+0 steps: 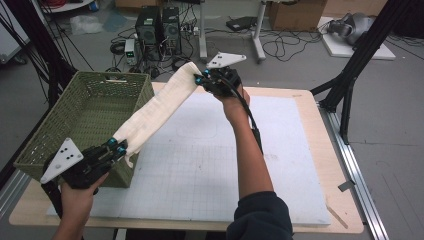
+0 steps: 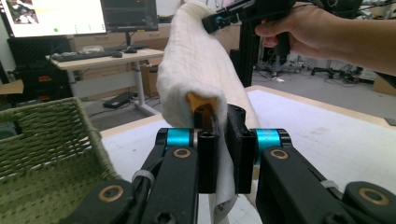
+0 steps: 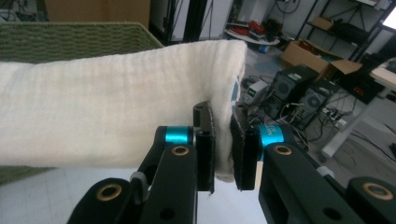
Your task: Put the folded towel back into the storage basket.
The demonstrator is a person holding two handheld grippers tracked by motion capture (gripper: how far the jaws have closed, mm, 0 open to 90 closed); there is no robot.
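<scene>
Folded cream towel hangs taut above the desk, long axis between left gripper and right gripper, jaws clamped on its ends. Green basket lies just leftward.

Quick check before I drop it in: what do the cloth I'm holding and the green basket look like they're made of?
The cloth looks like soft cream cotton, perhaps a towel: matte, faintly ribbed, folding loosely where the left gripper and right gripper pinch its ends. The basket looks like olive-green woven material, either plastic or coated fibre; its open lattice walls hold a stiff boxy shape. I can't tell which from here.
</scene>
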